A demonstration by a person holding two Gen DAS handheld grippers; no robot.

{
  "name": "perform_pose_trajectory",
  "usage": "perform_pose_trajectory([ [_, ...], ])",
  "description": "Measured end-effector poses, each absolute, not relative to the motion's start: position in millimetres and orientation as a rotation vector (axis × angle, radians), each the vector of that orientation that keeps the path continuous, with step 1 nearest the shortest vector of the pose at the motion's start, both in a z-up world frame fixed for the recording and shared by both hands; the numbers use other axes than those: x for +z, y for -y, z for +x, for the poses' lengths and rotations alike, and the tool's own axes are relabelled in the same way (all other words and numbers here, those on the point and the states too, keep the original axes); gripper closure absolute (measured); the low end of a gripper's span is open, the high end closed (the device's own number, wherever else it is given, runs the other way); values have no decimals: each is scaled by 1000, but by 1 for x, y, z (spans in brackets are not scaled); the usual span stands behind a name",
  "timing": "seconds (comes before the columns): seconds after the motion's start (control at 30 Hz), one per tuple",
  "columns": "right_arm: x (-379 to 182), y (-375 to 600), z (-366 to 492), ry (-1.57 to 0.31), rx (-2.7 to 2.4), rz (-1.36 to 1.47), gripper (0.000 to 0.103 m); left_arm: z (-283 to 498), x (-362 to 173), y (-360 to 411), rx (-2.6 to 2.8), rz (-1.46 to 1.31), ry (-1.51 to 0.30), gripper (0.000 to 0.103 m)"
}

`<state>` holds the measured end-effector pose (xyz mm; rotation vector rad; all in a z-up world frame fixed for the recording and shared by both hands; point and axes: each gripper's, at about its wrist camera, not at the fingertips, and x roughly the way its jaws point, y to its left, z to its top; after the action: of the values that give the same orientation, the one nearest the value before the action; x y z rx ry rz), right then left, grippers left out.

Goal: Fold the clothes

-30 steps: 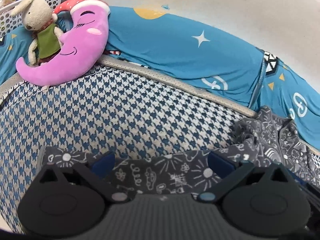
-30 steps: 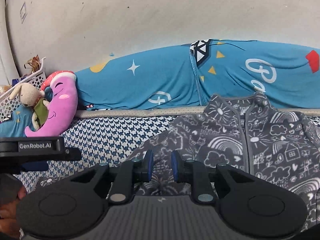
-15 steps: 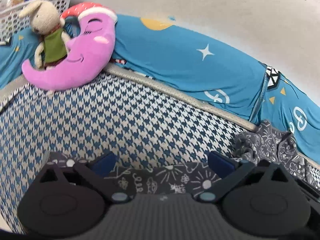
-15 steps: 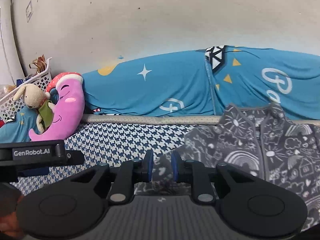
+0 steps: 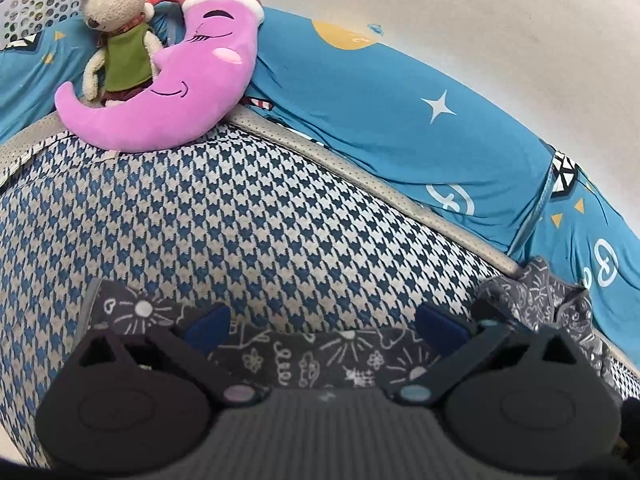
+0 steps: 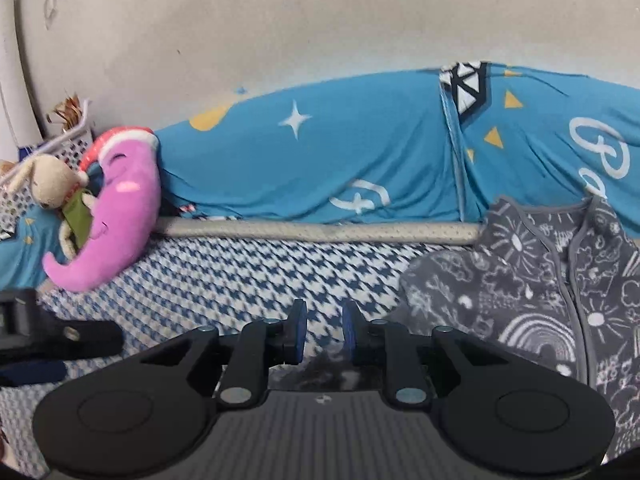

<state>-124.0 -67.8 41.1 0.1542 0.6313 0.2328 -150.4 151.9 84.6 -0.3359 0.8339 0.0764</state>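
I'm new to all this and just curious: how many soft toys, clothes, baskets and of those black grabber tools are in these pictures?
Soft toys: 2, the rabbit and the pink moon
Clothes: 1, the grey patterned jacket
Baskets: 1, the white basket
Grabber tools: 2, the left gripper and the right gripper
Total: 6

Your left gripper point(image 5: 322, 326) stands wide open over the grey doodle-print sleeve point(image 5: 320, 354) lying flat on the houndstooth bedcover point(image 5: 248, 224); a pink moon plush point(image 5: 176, 92) rests beyond.

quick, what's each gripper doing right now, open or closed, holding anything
Left gripper: open, empty, over the grey jacket's sleeve.
Right gripper: nearly closed; whether it pinches the grey jacket cannot be told.
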Motion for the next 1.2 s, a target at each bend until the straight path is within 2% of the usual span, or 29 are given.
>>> perform_pose_trajectory([
  [0.27,10,93,-140,-720,191,60,83,-149,83,-146,71,-325,-847,0],
  [0.4,-2,110,-156,-696,185,68,86,-149,82,-143,69,-325,-855,0],
  [0.93,30,107,-161,-553,196,29,85,-146,77,-142,68,-341,-874,0],
  [1.2,19,93,-137,-594,174,-72,84,-146,74,-142,55,-343,-885,0],
])
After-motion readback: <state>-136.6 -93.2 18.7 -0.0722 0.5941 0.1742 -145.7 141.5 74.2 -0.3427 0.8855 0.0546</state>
